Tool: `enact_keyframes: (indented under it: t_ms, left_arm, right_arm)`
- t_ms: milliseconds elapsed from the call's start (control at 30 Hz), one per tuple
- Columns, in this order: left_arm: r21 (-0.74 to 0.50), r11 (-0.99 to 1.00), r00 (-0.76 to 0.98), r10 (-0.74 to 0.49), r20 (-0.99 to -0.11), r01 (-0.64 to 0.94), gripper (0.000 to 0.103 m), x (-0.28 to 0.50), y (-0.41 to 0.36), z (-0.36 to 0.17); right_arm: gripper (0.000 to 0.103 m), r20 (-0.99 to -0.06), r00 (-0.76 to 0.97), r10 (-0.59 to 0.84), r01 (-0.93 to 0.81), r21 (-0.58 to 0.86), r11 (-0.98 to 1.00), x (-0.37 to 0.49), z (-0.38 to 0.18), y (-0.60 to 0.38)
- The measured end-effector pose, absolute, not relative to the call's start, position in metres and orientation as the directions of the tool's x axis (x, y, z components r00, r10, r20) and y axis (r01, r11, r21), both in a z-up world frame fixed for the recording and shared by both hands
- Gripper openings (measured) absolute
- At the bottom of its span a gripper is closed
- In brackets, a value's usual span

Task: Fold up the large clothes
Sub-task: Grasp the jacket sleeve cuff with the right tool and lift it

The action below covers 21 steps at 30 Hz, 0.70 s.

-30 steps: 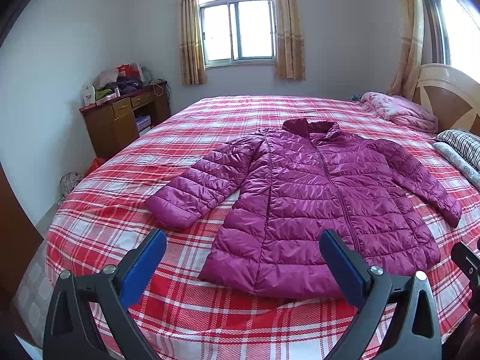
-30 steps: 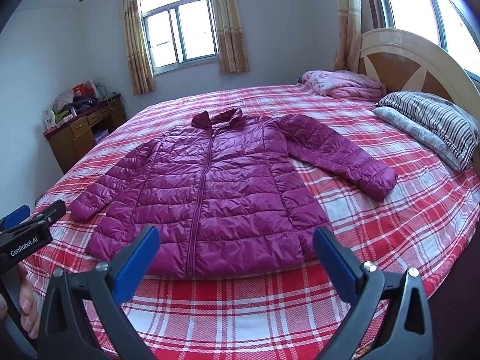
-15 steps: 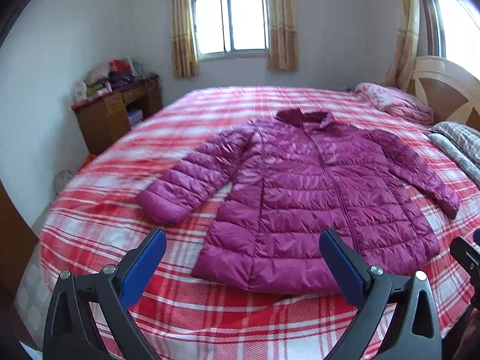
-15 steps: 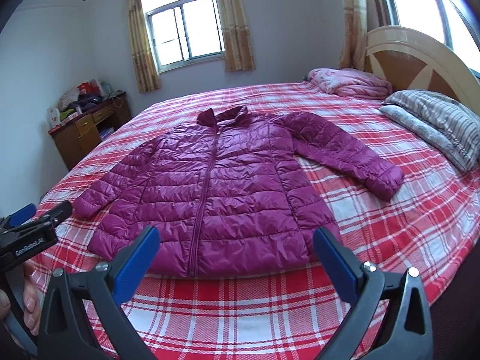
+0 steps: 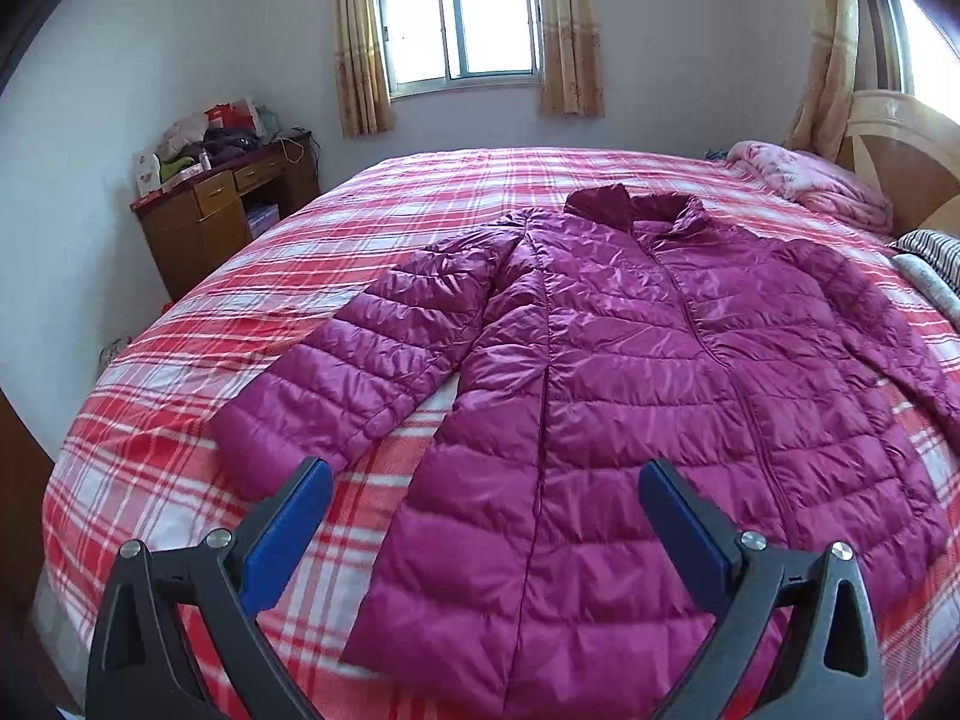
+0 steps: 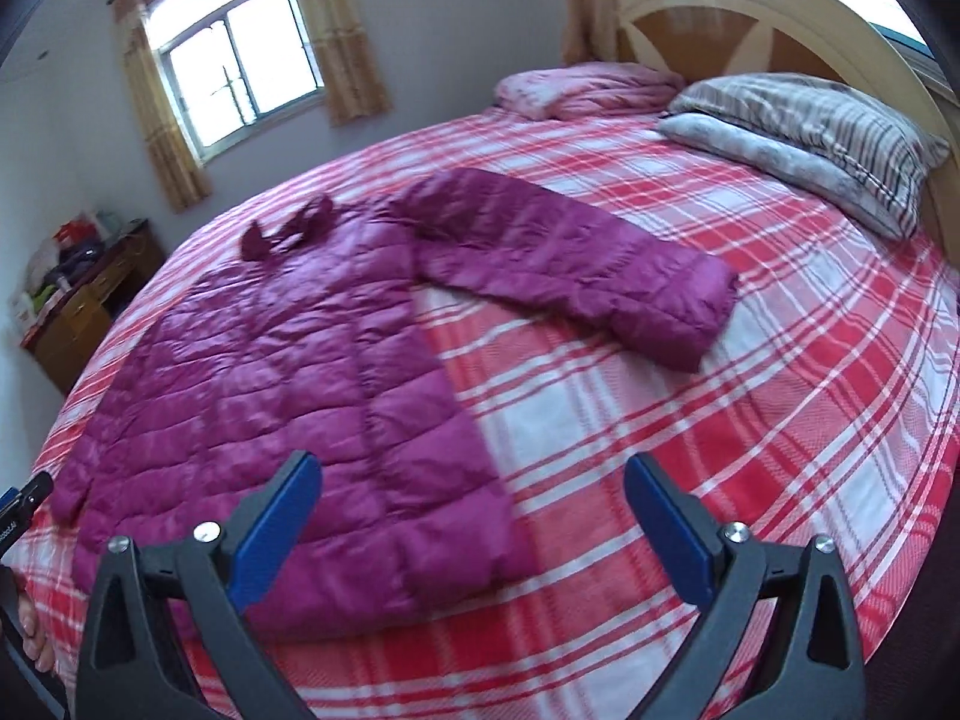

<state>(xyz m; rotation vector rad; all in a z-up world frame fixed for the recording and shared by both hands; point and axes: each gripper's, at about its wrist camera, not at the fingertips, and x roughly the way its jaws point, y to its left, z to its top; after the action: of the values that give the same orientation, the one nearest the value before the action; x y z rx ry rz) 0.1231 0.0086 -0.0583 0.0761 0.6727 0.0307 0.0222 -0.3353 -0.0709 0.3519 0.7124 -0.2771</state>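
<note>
Holding both grippers, left [image 5: 485, 498] and right [image 6: 471, 489], jaws wide, I see the jacket [image 5: 660, 384] flat on the bed [image 5: 192, 360].

Left gripper [image 5: 485, 491] moved in toward the jacket [image 5: 660, 396]: hem and near sleeve cuff now sit just beyond its fingertips (they were well ahead 1 s ago). Right gripper [image 6: 471, 486] swung right and tilted, so the jacket [image 6: 288, 384] slid to frame left and its sleeve [image 6: 576, 264] and the pillows [image 6: 804, 132] are now central.
</note>
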Motion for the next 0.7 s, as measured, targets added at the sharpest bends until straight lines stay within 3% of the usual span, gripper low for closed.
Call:
enact_keyframes:
  t_ms: [500, 700]
  left_arm:
    - [0.105, 0.993, 0.760, 0.113, -0.640, -0.059, 0.102, 0.225, -0.007, -0.087]
    - [0.116, 0.991, 0.750, 0.124, -0.649, -0.063, 0.102, 0.250, -0.012, -0.098]
  right_arm:
    - [0.092, -0.744, 0.623, -0.243, 0.584, 0.236, 0.777, 0.080, -0.096, -0.461]
    - [0.073, -0.771, 0.600, -0.211, 0.614, 0.275, 0.740, 0.096, -0.114, -0.491]
